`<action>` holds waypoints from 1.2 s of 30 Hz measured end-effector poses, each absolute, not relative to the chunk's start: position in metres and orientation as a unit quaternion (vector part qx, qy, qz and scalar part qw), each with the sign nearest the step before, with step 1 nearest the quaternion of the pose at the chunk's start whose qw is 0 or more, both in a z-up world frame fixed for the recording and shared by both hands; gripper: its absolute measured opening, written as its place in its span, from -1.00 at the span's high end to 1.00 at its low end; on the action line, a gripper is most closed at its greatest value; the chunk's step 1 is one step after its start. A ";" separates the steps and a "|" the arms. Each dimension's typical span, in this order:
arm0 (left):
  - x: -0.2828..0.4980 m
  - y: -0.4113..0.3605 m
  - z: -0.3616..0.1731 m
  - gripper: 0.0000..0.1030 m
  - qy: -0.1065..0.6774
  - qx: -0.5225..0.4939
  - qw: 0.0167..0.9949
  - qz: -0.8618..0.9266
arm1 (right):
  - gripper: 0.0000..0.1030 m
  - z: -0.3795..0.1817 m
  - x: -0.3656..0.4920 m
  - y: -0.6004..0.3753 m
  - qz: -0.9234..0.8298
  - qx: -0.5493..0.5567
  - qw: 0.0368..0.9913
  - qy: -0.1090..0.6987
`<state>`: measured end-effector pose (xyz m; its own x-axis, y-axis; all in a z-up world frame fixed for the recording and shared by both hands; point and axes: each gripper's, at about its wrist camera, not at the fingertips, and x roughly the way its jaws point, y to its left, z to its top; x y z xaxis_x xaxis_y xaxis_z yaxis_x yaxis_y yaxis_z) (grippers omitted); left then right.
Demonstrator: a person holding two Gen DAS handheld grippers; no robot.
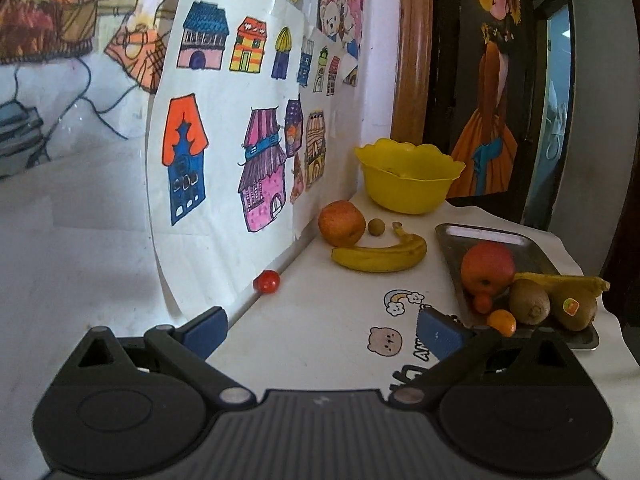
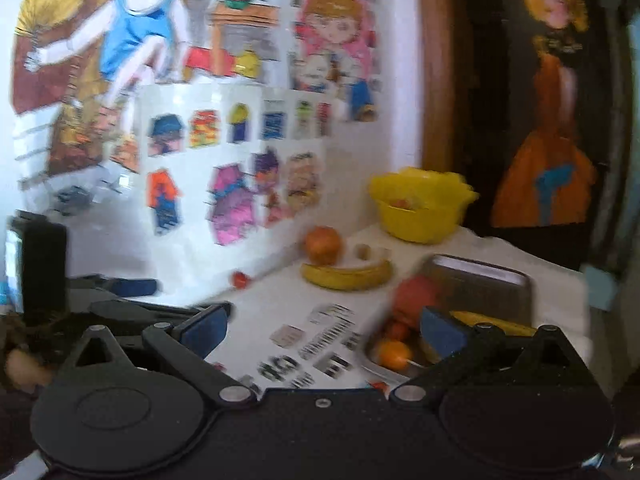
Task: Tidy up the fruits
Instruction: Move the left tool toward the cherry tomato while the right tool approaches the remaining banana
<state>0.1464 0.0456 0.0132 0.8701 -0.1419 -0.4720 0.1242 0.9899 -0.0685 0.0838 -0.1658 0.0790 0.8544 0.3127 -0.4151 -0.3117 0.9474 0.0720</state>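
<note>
Both tongs apart, empty: left tongs (image 1: 324, 332), right tongs (image 2: 324, 328). Approach step. Next likely: grab banana (image 1: 378, 256) off table (image 1: 320, 320), move to yellow bowl (image 1: 408, 176).

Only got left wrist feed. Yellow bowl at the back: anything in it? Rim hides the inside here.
Observer: Yes. The right wrist view looks over the rim: the yellow bowl holds something orange-red, too blurred to name.
Operator: Right gripper state? Not in my view.
Observer: The right gripper is open and holds nothing.
</note>
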 end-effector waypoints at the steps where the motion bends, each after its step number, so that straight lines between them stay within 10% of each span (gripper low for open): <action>1: 0.149 0.047 0.012 -0.99 0.247 -0.022 0.966 -0.070 | -0.99 0.081 0.090 -0.167 0.183 -0.003 0.962 0.204; 36: 0.256 0.035 -0.025 -0.78 0.274 -0.060 0.959 -0.028 | -0.71 -0.013 0.333 -0.178 0.336 -0.163 0.878 0.299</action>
